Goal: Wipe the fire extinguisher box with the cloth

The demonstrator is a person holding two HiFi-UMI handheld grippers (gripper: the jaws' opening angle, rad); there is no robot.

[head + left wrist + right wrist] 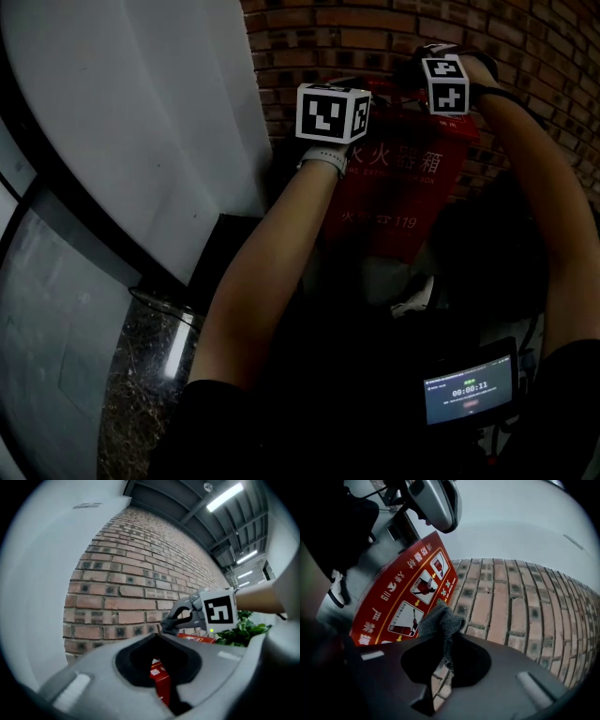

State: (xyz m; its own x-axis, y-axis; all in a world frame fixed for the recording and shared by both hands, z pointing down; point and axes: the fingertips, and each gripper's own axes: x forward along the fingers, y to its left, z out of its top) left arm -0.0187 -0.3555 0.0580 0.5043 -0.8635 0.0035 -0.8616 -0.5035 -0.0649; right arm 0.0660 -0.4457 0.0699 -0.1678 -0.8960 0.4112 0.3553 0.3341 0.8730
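A person leans over a red fire extinguisher box [394,187] that stands against a brick wall [511,606], reaching down to it with a two-jaw gripper in each hand. The right gripper [443,637] has its jaws pinched on a bunched grey cloth [438,620]. The cloth rests at the box's top edge, where the red panel of printed pictograms meets the bricks. The left gripper [157,641] hovers at the box's upper left corner. Its jaws are drawn nearly together, leaving a thin slit through which red shows; whether they nip the box cannot be told. From that side the right gripper and its cloth are seen sitting on the box's top, with green leaves [243,629] beyond. A small lit screen [469,389] hangs near the person's body. The cloth looks light, soft and limp, so it is probably best held by a thick fold, as it is here, so it will not slip free when dragged. The box looks rigid and smooth-painted, and likely firm enough to press against, though it may shift if pushed sideways.
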